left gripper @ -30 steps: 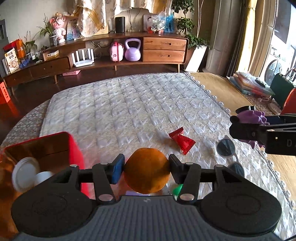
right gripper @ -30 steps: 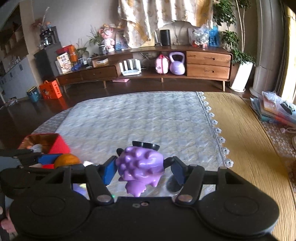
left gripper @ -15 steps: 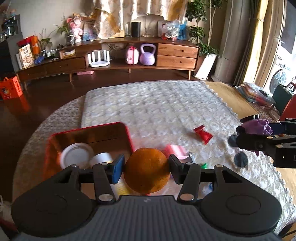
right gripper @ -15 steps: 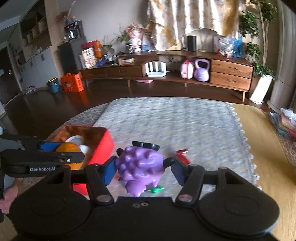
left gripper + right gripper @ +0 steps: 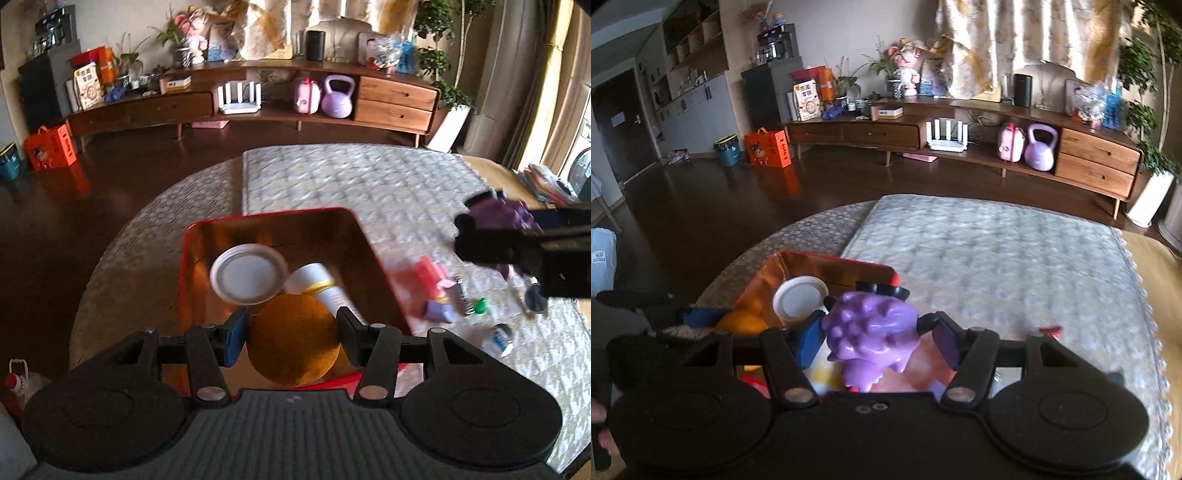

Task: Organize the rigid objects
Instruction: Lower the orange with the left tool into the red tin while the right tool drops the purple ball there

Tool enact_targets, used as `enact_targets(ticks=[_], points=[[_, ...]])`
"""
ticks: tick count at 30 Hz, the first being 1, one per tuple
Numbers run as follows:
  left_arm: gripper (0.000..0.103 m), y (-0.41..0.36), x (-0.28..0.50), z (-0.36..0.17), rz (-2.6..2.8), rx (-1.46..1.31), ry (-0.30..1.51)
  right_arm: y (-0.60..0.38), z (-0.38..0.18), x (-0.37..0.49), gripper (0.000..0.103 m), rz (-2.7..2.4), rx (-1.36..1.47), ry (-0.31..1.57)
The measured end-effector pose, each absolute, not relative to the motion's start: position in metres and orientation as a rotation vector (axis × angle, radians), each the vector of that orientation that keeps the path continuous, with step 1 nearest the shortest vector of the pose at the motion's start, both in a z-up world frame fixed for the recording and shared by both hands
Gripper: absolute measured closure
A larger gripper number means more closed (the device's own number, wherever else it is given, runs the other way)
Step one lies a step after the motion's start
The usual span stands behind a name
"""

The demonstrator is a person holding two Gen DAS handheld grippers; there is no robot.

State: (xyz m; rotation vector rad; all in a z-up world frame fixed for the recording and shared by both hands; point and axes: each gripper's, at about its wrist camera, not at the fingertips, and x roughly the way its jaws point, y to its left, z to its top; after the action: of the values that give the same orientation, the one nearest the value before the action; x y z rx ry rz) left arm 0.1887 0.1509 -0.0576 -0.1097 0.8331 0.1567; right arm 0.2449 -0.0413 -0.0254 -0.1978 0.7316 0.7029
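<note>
Both your hands have swung left since the earlier frame: the red box (image 5: pixel 354 236) was at the left edge, now it sits right under the left tool (image 5: pixel 291 334). That tool is half open, pads clamped on the orange (image 5: pixel 293 339), held over the box's near edge, probably so it drops in beside the white lid (image 5: pixel 248 274) and white bottle (image 5: pixel 314 282). Right tool (image 5: pixel 877 338), also part open, grips the purple spiky toy (image 5: pixel 871 328) just right of the box, over the counter (image 5: pixel 997 251), likely queued next. Small clutter (image 5: pixel 443 295) waits right of the box.
</note>
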Motion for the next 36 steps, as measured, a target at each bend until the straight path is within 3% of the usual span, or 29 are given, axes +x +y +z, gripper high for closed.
enact_targets(ticks=[17, 36], points=[[0.052, 0.178, 0.204, -0.102, 0.16, -0.106, 0.883, 0.05, -0.082, 0.294, 0.041, 0.699, -0.29, 0.8], [0.052, 0.181, 0.214, -0.115, 0.161, -0.104, 0.876, 0.067, -0.11, 0.31, 0.038, 0.678, -0.337, 0.82]])
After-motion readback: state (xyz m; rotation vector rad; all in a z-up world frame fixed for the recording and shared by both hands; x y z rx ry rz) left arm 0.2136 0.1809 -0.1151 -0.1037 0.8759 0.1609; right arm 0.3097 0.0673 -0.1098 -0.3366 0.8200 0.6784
